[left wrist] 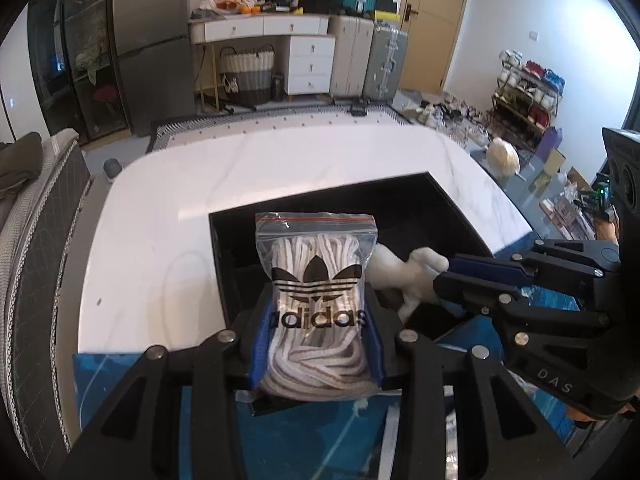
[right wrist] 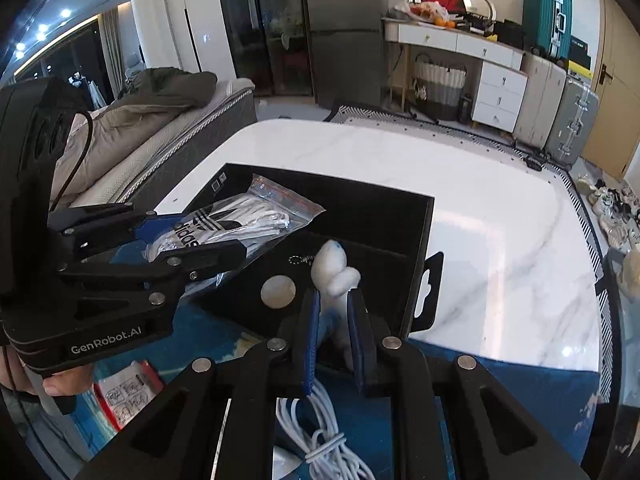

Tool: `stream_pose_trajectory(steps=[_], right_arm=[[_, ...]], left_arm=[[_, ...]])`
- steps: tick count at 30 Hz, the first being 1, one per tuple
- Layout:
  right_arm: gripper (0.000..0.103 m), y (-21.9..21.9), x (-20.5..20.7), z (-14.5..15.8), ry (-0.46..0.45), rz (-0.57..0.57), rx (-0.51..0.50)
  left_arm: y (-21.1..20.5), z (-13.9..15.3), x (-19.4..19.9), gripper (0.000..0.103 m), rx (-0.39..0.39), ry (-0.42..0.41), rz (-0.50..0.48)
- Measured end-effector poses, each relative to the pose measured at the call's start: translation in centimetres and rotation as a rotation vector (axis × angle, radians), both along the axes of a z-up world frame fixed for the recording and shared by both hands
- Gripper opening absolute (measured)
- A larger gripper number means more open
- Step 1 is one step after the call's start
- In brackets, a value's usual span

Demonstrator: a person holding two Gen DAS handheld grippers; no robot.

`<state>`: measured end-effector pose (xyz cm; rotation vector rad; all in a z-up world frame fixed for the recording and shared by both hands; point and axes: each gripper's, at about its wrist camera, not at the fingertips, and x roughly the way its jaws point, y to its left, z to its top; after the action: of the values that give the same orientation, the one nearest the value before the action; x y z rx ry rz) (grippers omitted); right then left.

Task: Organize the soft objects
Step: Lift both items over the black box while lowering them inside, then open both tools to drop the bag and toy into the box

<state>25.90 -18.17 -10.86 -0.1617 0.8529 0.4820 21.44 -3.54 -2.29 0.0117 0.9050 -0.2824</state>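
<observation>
Left wrist view looks down over the black box (left wrist: 400,216), which sits open on the white marble table (left wrist: 200,208), and everything can be placed against that box. Above its near-left part the left gripper (left wrist: 318,344) has its blue pads pressed on both sides of a clear zip bag of white laces (left wrist: 316,280), jaws only partly open because the bag fills them; the bag hangs over the box and has not been let go. To the right of it, over the box's near-right part, the right gripper (right wrist: 334,344) is squeezed almost fully together on a small white plush toy (right wrist: 334,276), whose upper end sticks out past the fingertips above the box floor. Inside the box the right wrist view shows a pale round piece (right wrist: 278,291) lying on the dark bottom just left of the toy; whether it is a soft thing already put away or part of the box I cannot tell. Outside the box, on the blue mat (right wrist: 208,332) at its near side, a coil of white cable (right wrist: 320,432) lies under the right gripper and a printed packet (right wrist: 124,392) further left. My reading is that sorting is midway: two soft things are carried over the box, not yet released, and at least those near-side things may remain
</observation>
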Motion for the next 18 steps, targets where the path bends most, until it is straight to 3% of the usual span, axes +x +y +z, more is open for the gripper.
stream_pose_trajectory(steps=[7,14,18], right_arm=[[0.014,-1.0,-0.1,-0.2,0.088,0.013,0.015],[0.014,-0.6,-0.9,-0.3,0.099,0.010,0.021],[0.014,-0.8,-1.1,-0.1,0.102,0.011,0.034]], left_arm=[[-0.2,-0.2,-0.5,0.038,0.025,0.058,-0.026],[0.2,0.0,-0.5,0.039,0.028,0.061,-0.022],[0.7,0.5,-0.9,0.051,0.034,0.023,-0.007]])
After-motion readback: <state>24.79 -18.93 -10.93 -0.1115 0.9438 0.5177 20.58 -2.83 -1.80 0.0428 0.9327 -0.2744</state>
